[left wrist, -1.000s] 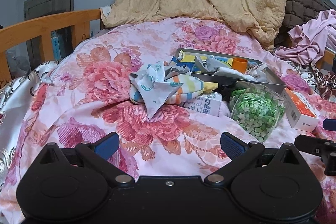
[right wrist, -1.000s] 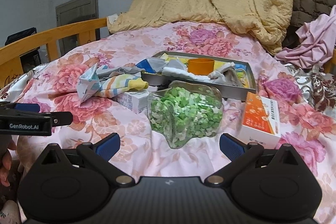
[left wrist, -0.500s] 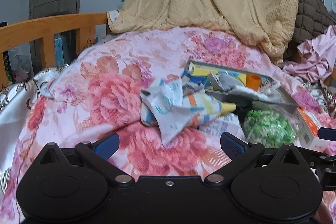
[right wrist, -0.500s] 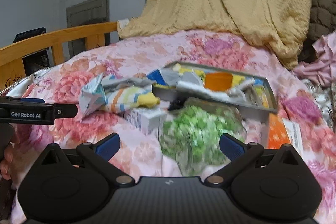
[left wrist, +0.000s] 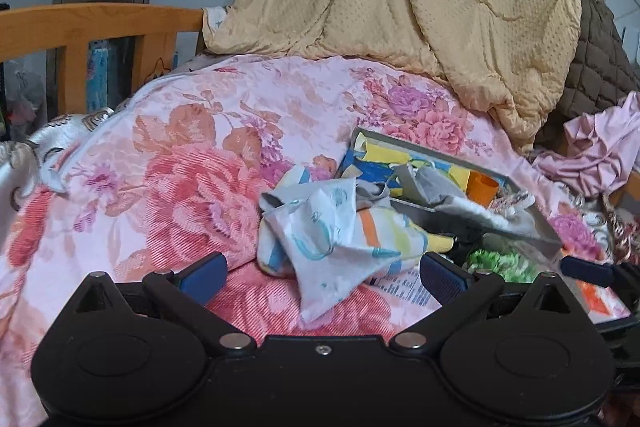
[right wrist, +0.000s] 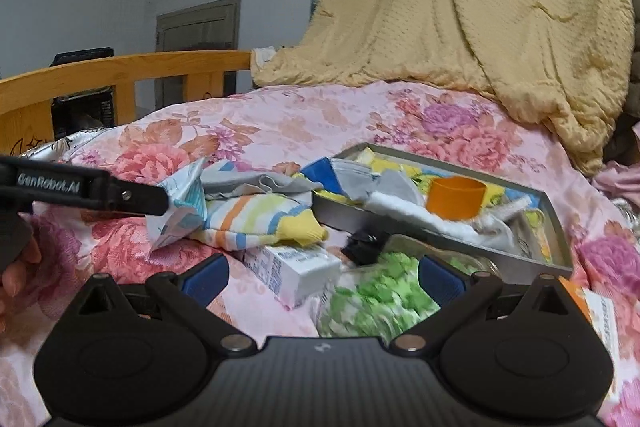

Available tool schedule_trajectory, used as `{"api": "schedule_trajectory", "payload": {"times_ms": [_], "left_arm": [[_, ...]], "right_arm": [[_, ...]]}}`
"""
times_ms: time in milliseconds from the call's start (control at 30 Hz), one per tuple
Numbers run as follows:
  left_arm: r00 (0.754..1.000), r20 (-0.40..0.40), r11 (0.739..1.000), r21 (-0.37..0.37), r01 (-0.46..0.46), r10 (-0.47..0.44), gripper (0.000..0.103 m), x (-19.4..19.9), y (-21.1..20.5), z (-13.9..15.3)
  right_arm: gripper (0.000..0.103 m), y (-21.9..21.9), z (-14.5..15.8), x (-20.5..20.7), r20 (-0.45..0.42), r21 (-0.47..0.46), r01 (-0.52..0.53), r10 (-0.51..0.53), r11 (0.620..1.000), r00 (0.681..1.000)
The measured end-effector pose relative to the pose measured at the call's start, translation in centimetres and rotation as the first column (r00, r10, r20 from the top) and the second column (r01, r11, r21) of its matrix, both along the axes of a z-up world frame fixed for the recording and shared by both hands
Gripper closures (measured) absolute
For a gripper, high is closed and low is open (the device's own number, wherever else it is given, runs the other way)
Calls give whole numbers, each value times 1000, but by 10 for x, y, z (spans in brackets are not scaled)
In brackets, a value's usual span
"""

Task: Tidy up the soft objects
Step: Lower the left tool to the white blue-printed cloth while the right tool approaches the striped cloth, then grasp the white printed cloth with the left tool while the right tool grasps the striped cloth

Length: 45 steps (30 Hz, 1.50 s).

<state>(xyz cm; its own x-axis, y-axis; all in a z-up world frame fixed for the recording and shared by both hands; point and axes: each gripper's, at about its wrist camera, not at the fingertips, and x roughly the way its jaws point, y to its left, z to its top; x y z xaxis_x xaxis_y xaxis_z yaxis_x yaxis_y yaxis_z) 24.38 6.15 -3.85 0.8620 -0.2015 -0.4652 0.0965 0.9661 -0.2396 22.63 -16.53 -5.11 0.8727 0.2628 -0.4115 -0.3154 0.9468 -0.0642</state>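
A crumpled white patterned cloth [left wrist: 320, 227] and a striped sock [left wrist: 384, 235] lie in a heap on the floral bedspread, just left of a grey tray [left wrist: 532, 227]. My left gripper [left wrist: 322, 273] is open, its blue pads on either side of the cloth's near corner, close above the bedspread. In the right wrist view the same cloth [right wrist: 180, 211] and sock [right wrist: 260, 221] lie to the left, with a finger of the left gripper [right wrist: 100, 189] beside the cloth. My right gripper [right wrist: 323, 279] is open over a white box [right wrist: 296, 273] and a green-filled bag [right wrist: 372, 303].
The tray [right wrist: 344, 215] holds an orange cup [right wrist: 454, 197], grey and white cloths and yellow-blue items. An orange box [right wrist: 600, 311] lies at the right. A yellow quilt [left wrist: 400, 7] is piled behind, pink clothing [left wrist: 600, 151] to the right, and a wooden bed rail [left wrist: 100, 23] on the left.
Both grippers have moved forward and lower. The left one now frames the cloth heap, the right one is over the box and green bag. Both stay open.
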Motion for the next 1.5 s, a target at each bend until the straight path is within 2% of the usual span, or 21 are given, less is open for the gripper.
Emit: {"api": "schedule_trajectory", "payload": {"times_ms": [133,333,600,767,900,1133,1333,1500], "left_arm": [[1000,-3,999,-50,-9,9,1,11,1,2],[999,-13,992,-118,-42,41,1,23,6,6],[998,-44,987,-147,-56,50,5,31,14,5],[997,-63,987,-150,-54,45,7,35,17,5],[995,-94,985,-164,-52,37,13,41,19,3],[988,-148,980,-189,-70,42,26,49,26,-8],[979,-197,968,-233,-94,47,28,57,36,-21],[982,-189,973,-218,-71,30,30,58,32,-24]], "right_arm": [[0,6,1,13,19,23,-55,54,998,998],[1,4,1,30,19,80,-74,73,994,997],[1,16,1,50,16,77,-93,92,993,996],[1,29,-2,57,13,38,-107,106,994,994],[7,40,-3,67,-2,-11,-106,106,994,994],[16,54,-11,83,-53,-23,-131,130,991,990],[19,62,-19,89,-95,-25,-156,153,987,984],[28,66,-26,94,-127,-26,-148,144,989,981]]}}
